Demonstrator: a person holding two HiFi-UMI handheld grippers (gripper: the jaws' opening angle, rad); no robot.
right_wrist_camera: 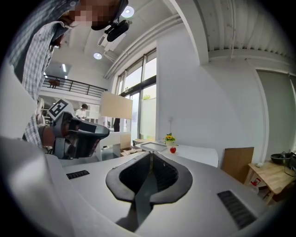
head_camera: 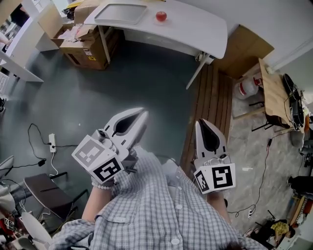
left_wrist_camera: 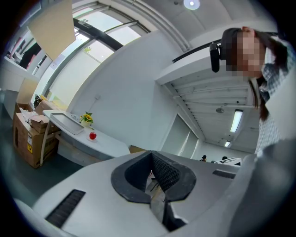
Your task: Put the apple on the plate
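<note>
The small round red apple [head_camera: 161, 16] has a glossy skin. It is near enough a ball that no long axis shows, and it is too small in every view to tell which way its stem points. It sits on the smooth white bench [head_camera: 195, 29], which has a curved front edge and a rounded end. The apple is toward the wall-side edge, between that rounded end and a shallow rectangular pale grey tray [head_camera: 121, 13], and apart from the tray. A small pot of yellow flowers [right_wrist_camera: 169, 138] stands just behind the apple, at the wall edge.

The left gripper [head_camera: 142, 113] is a pale grey plastic beak with dark ribbed pads. It is held low by the person's checked shirt [head_camera: 156, 210], over the dark grey floor [head_camera: 146, 83] and well apart from the bench. Its jaws are pressed together with nothing between them. The right gripper [head_camera: 201, 123], of the same make, is beside it, likewise closed and empty. Both point toward the bench, with the apple far ahead of their tips.
</note>
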